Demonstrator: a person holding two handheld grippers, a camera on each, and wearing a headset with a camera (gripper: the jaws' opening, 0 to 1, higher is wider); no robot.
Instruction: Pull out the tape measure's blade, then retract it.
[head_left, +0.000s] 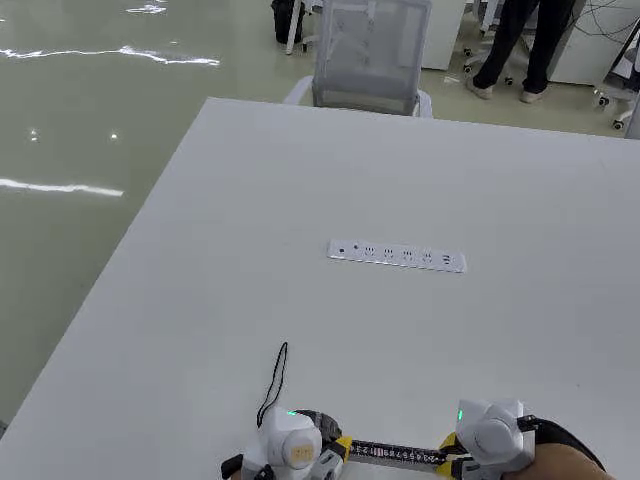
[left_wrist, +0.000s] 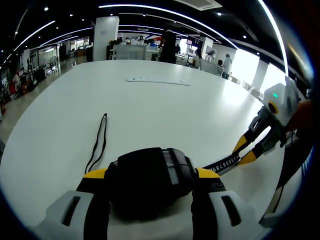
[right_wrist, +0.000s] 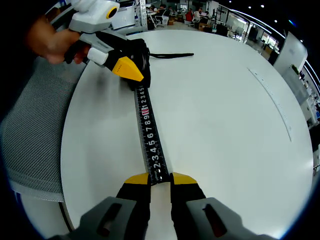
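The rounded black tape measure case (left_wrist: 150, 186) is clamped between the yellow-tipped jaws of the left gripper (left_wrist: 151, 174), low over the near edge of the white table (head_left: 300, 200). The tip of the black blade with white numerals (right_wrist: 148, 127) is pinched tight in the right gripper (right_wrist: 160, 179), and a short length is drawn out just above the tabletop. For a clean pull, the right gripper is best drawn straight along the blade's line, with the blade kept flat and untwisted and the case braced. The numerals can be read in the right gripper view. The thin black wrist cord (left_wrist: 97, 142), loose beside the case, is plainer in the left gripper view. The flat white power strip (head_left: 397, 256), well apart, is seen squarely in the head view.
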